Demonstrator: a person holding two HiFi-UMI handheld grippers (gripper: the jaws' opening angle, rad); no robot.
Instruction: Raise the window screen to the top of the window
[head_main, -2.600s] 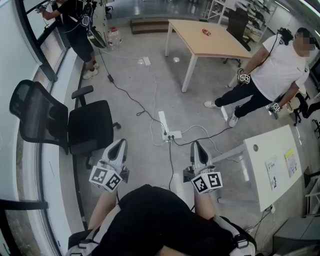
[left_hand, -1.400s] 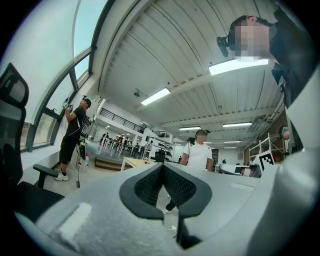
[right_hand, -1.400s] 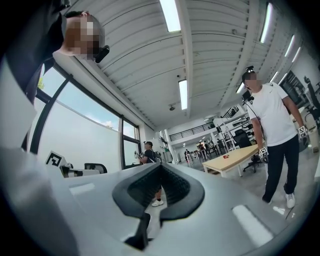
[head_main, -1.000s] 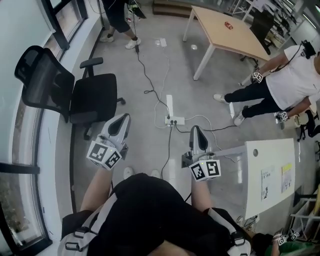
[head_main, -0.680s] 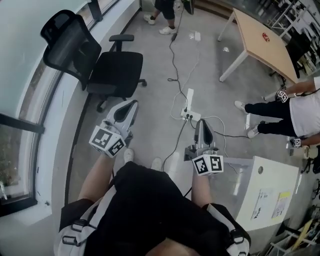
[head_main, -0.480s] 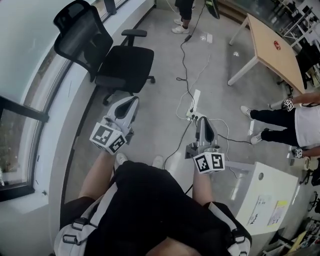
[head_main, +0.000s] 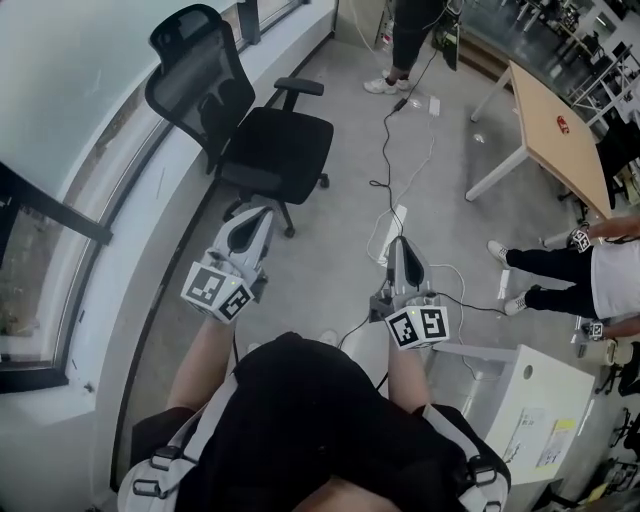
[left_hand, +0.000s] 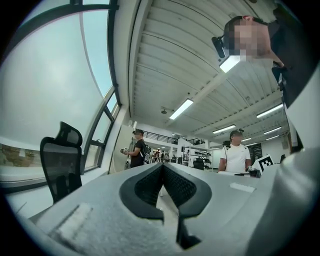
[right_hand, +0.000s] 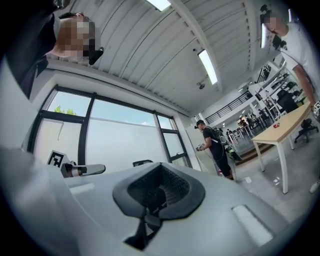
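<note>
Two grippers, both empty.

Head view: the left gripper (head_main: 252, 216) and right gripper (head_main: 400, 246) are hovering side by side over the floor (head_main: 310, 262), each with its jaws pressing together on nothing. The window (head_main: 50, 150) is running along the left, behind a chair (head_main: 270, 150). I am not making out the screen on its pale panes.

Left gripper view: the jaws are meeting, with nothing between them. The window (left_hand: 50, 95) and chair (left_hand: 60, 160) are lying to the left.

Right gripper view: the jaws are sitting together, bare. The window (right_hand: 120, 140) is lying ahead.
</note>
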